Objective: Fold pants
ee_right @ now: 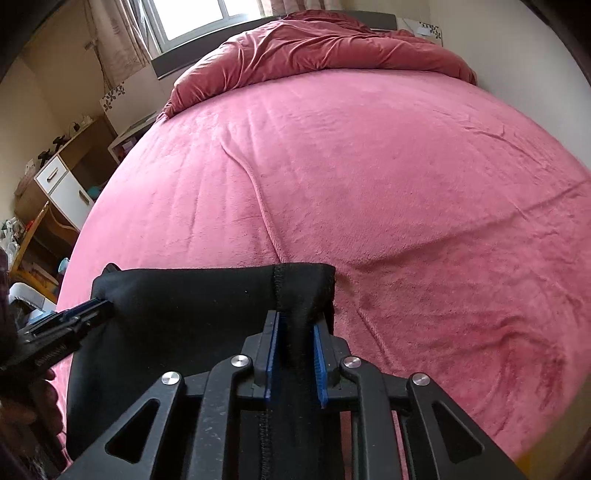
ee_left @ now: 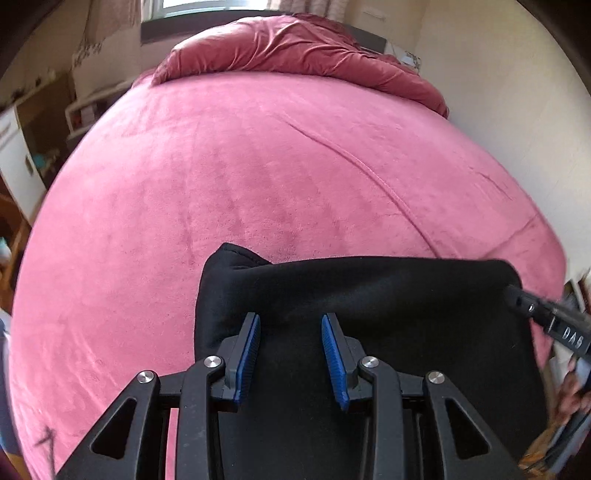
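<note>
Black pants (ee_left: 388, 295) hang folded over the near part of a pink bed (ee_left: 258, 166), stretched between my two grippers. In the left wrist view my left gripper (ee_left: 291, 317) has its blue pads (ee_left: 251, 350) set apart with a thick fold of the black cloth filling the gap. My right gripper (ee_left: 515, 295) bites the cloth's far right corner. In the right wrist view the right gripper (ee_right: 295, 319) is shut on a seamed fold of the pants (ee_right: 184, 306). The left gripper (ee_right: 99, 304) holds the opposite corner at the left. A hand shows behind it.
A crumpled dark pink duvet (ee_right: 332, 48) lies heaped at the head of the bed (ee_right: 369, 166), under a window (ee_right: 192, 18). A white drawer unit (ee_right: 62, 184) and shelves stand left of the bed. A pale wall (ee_left: 498, 92) runs along the right side.
</note>
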Available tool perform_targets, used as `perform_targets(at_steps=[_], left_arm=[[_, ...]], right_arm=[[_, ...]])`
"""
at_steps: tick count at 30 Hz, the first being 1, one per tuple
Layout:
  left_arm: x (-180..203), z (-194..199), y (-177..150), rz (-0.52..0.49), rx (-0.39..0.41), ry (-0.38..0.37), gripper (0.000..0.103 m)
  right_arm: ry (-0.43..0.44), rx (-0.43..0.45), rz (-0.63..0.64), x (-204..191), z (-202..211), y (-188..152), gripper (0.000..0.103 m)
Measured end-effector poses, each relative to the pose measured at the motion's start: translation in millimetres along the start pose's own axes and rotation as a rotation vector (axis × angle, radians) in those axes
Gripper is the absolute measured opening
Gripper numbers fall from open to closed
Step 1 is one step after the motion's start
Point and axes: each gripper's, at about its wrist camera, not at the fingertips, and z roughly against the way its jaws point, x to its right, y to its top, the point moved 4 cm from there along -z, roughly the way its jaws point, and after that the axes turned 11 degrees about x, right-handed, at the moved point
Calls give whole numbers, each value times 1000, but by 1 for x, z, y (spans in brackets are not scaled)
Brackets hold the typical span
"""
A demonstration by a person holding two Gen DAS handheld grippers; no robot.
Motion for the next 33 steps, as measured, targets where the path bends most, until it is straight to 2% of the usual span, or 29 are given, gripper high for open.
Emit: perform_targets(at_steps=[2, 3, 8, 11, 15, 18, 20, 25, 28, 33], left_arm=[[1, 9, 2, -28, 36, 14, 35], [2, 14, 1, -41, 47, 20, 35], [-10, 22, -1, 7, 53, 7, 35], [-13, 24, 0, 17, 57, 11, 35], [-22, 36, -4, 25, 73, 18, 36], [-29, 42, -7, 31, 79, 20, 36], [-31, 47, -11, 32, 85, 24, 36], [-38, 58, -21, 37, 90, 23, 36], [-41, 64, -25, 35, 92, 27, 36], [-43, 74, -36, 25, 93, 18, 36]], right_arm=[[-10, -5, -13, 5, -1, 0, 30], [-8, -5, -20, 6, -2, 0, 31], [-11, 5, -48, 12, 2, -2, 42], [-29, 24, -51, 15, 10, 0, 44], [-65, 67, 8, 10, 28, 9, 44], [-11, 76, 66, -6, 35, 22, 44], [55, 63, 100, -24, 33, 30, 44], [255, -30, 239, -86, 8, 42, 44], [318, -87, 315, -118, -13, 44, 44], [368, -167, 427, -162, -46, 46, 44]])
